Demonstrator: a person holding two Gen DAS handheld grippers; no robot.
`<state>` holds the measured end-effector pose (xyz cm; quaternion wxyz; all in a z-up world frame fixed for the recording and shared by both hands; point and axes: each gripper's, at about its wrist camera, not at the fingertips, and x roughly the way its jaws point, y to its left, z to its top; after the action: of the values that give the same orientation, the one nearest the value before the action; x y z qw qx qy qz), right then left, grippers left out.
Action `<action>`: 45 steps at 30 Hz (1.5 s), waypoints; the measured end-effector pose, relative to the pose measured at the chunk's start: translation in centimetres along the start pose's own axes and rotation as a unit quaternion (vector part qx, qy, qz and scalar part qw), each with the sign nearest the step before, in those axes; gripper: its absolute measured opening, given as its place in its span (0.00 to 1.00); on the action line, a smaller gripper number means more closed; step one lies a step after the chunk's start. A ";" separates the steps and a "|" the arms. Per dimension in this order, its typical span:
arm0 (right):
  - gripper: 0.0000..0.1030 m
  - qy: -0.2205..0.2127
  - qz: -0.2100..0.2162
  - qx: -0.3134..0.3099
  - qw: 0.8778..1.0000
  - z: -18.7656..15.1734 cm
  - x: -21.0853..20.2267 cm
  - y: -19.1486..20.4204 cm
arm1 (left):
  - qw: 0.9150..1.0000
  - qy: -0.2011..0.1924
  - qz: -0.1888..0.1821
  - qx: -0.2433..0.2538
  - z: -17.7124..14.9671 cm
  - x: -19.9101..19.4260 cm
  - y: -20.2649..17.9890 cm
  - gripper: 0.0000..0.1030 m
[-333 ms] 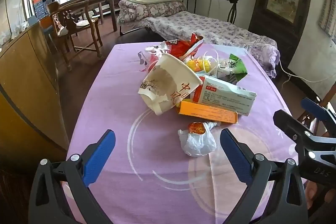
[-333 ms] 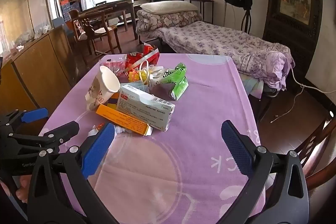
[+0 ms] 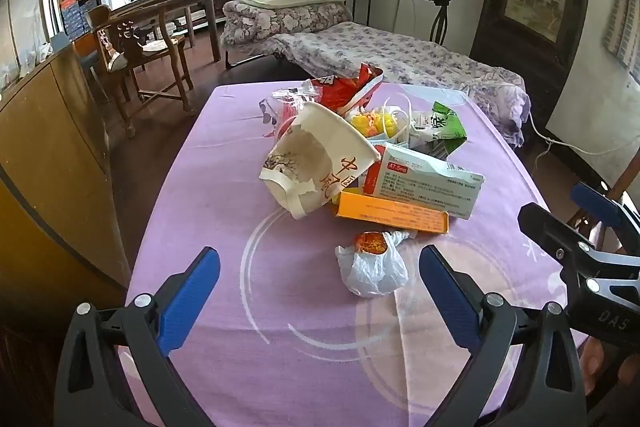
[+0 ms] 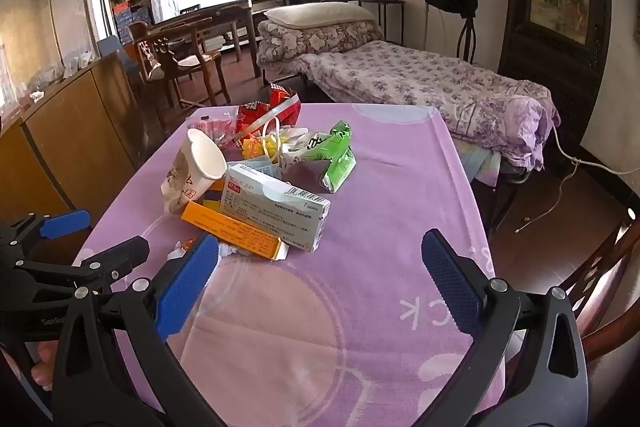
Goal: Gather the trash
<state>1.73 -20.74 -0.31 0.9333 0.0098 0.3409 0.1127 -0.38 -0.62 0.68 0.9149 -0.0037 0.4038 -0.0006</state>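
Purple-clothed tabletop (image 3: 208, 219) carrying a heap of trash around its middle, toward the far edge. Largest in the heap: torn paper cup (image 3: 320, 167) on its side, mouth turned toward the far edge, leaning on a white medicine box (image 3: 428, 183) that lies across an orange box (image 3: 392, 213). Behind those, nearer the far edge: red snack bag (image 3: 348, 89), green wrapper (image 3: 446, 127), a yellow tangle with white loops too jumbled to name. Smallest and nearest: crumpled white plastic wad (image 3: 374, 267) with a red-orange scrap on top, apart from the heap on the side toward the near edge, just clear of the orange box. Left gripper (image 3: 320, 291) above the near edge with jaws spread wide, holding nothing; wad straight ahead between the blue pads, closer to the right pad. Right gripper (image 4: 320, 291) also wide and empty, aimed past the boxes at bare cloth, the wad nearly hidden behind its left pad. Likely the left gripper's pick, then: nearer, already lined up. No clear long axis on the wad, so little wrist turn needed, only a short advance and a close.
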 end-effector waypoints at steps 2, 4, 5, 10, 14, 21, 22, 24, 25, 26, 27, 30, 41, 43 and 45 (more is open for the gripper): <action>0.94 0.002 -0.001 -0.001 1.000 -0.2 -0.2 0.0 | 1.000 -0.003 0.000 0.001 -0.4 -0.3 -0.1 0.95; 0.94 0.001 -0.002 -0.004 1.000 -0.2 -0.3 0.0 | 1.000 -0.004 -0.001 -0.003 -0.5 -0.5 -0.2 0.95; 0.94 -0.001 -0.002 -0.004 1.000 -0.1 -0.4 0.0 | 1.000 -0.003 0.000 -0.005 -0.6 -0.7 -0.1 0.95; 0.94 -0.004 -0.003 -0.001 1.000 0.0 -0.3 0.3 | 1.000 0.003 0.000 0.002 -0.4 0.1 0.4 0.95; 0.94 -0.004 -0.004 0.001 1.000 0.0 -0.3 0.2 | 1.000 -0.001 0.002 0.008 -0.5 0.0 0.2 0.95; 0.94 -0.004 -0.004 0.002 1.000 0.0 -0.2 0.1 | 1.000 0.002 0.003 0.009 -0.4 0.1 0.1 0.95; 0.94 -0.004 -0.004 0.002 1.000 -0.1 -0.2 0.1 | 1.000 0.002 0.003 0.009 -0.4 0.1 0.1 0.95; 0.94 -0.005 -0.004 0.001 1.000 -0.1 -0.2 0.1 | 1.000 0.003 0.003 0.009 -0.4 0.2 0.0 0.95; 0.94 -0.004 -0.004 0.001 1.000 0.0 -0.2 0.1 | 1.000 0.003 0.003 0.009 -0.4 0.2 0.0 0.95; 0.94 -0.004 -0.004 0.001 1.000 0.0 -0.2 0.1 | 1.000 0.003 0.003 0.009 -0.4 0.2 0.0 0.95; 0.94 -0.004 -0.003 0.002 1.000 0.0 -0.2 0.1 | 1.000 0.004 0.003 0.009 -0.4 0.2 0.0 0.95; 0.94 -0.004 -0.004 0.002 1.000 -0.1 -0.2 0.1 | 1.000 0.006 0.003 0.007 -0.4 0.4 0.0 0.95; 0.94 -0.004 -0.001 0.004 1.000 -0.1 -0.3 0.1 | 1.000 0.011 0.005 0.002 -0.4 0.7 0.2 0.95; 0.94 -0.004 -0.001 0.003 1.000 -0.1 -0.3 0.2 | 1.000 0.012 0.005 0.001 -0.5 0.8 0.2 0.95; 0.94 -0.004 -0.001 0.002 1.000 -0.1 -0.2 0.3 | 1.000 0.013 0.004 0.000 -0.5 0.8 0.2 0.95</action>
<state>1.40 -20.53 -0.24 0.9347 0.0117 0.3375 0.1109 -0.17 -0.43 -0.23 0.9095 -0.0016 0.4157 0.0030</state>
